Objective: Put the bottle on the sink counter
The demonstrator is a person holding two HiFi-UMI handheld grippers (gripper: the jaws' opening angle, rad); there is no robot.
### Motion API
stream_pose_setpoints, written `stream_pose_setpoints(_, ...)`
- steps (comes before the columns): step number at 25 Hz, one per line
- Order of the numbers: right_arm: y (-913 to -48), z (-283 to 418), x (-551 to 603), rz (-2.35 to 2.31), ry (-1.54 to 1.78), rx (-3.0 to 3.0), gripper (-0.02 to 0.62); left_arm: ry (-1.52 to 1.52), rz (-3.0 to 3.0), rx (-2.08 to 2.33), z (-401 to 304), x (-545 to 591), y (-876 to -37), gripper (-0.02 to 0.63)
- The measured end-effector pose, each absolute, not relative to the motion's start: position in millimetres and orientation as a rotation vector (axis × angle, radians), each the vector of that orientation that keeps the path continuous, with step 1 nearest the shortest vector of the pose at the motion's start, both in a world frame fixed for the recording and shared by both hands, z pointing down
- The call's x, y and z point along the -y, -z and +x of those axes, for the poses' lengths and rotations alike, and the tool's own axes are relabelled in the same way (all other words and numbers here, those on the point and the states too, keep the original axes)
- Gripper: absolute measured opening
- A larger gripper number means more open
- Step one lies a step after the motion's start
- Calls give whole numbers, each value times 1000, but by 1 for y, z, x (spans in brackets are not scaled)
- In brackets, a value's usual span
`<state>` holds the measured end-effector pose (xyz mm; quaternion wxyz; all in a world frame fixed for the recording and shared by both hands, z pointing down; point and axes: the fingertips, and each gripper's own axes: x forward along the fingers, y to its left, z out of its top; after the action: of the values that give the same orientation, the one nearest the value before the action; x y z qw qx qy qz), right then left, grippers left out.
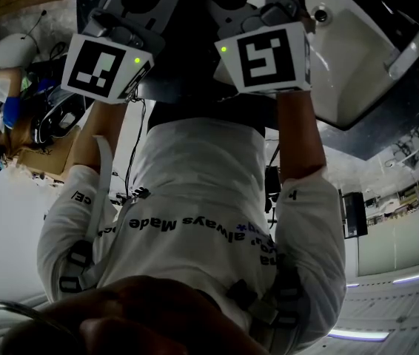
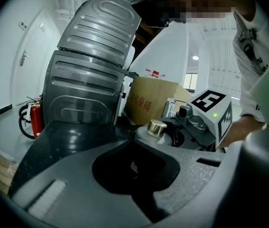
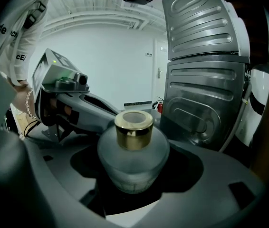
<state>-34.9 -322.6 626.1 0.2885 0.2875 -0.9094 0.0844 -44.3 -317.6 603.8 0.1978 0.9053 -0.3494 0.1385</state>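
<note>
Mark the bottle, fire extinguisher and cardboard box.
bottle (image 3: 133, 158), right gripper view, frosted body under the gold cap
fire extinguisher (image 2: 36, 120), left gripper view, red cylinder
cardboard box (image 2: 151, 103), left gripper view, printed front face

I make out the grey desk (image 1: 406, 109) at the head view's upper right — a white sink basin (image 1: 350, 65) sunk in it, a chrome tap (image 1: 411, 50) at the basin's rim.
</note>
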Motion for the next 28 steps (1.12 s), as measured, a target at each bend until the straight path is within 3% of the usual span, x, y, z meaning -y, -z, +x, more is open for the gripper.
stream_pose_setpoints(12, -594, -33, 328, 836, -158, 2525, 354, -364, 2539, 1086, -69, 322, -586, 3)
stream_pose_setpoints(28, -423, -6, 269, 943, -113, 2664, 348, -170, 2660, 1127, -52, 259, -426, 3)
